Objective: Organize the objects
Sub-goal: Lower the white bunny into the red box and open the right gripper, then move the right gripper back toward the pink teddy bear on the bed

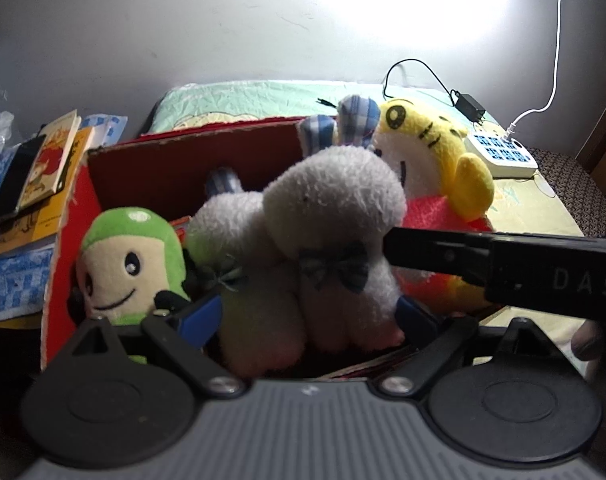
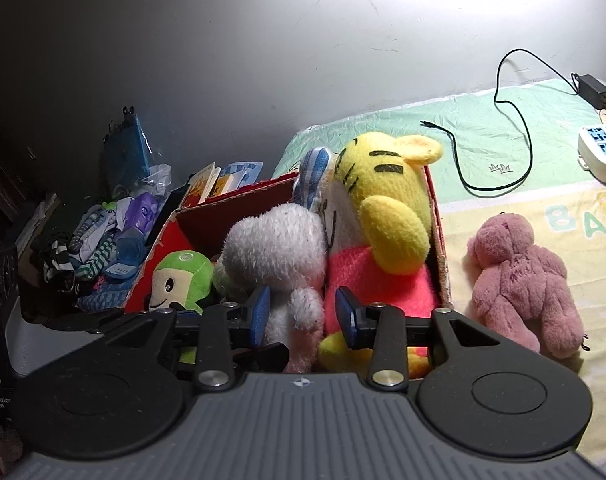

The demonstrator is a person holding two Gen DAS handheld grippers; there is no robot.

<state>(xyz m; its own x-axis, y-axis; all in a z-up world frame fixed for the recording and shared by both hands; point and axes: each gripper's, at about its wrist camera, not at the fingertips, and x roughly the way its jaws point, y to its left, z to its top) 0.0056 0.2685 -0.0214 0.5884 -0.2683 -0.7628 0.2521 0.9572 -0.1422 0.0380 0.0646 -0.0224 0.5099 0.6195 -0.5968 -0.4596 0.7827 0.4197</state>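
A red cardboard box (image 1: 171, 168) on the bed holds a green plush (image 1: 131, 256), a white plush with a blue bow (image 1: 323, 248) and a yellow tiger plush (image 1: 431, 152). My left gripper (image 1: 307, 316) is open, its blue pads on either side of the white plush's lower body. My right gripper (image 2: 303, 316) is open around the white plush's (image 2: 279, 248) arm, at the box's (image 2: 231, 208) near side; its black body crosses the left wrist view at the right. A pink plush bear (image 2: 523, 276) lies on the bed right of the box.
Books (image 1: 43, 172) and a clutter of socks and bags (image 2: 103, 240) lie left of the box. A black adapter with its cable (image 2: 523, 128) and a white power strip (image 2: 603, 148) lie on the bed (image 2: 503, 208) at the back right. A wall stands behind.
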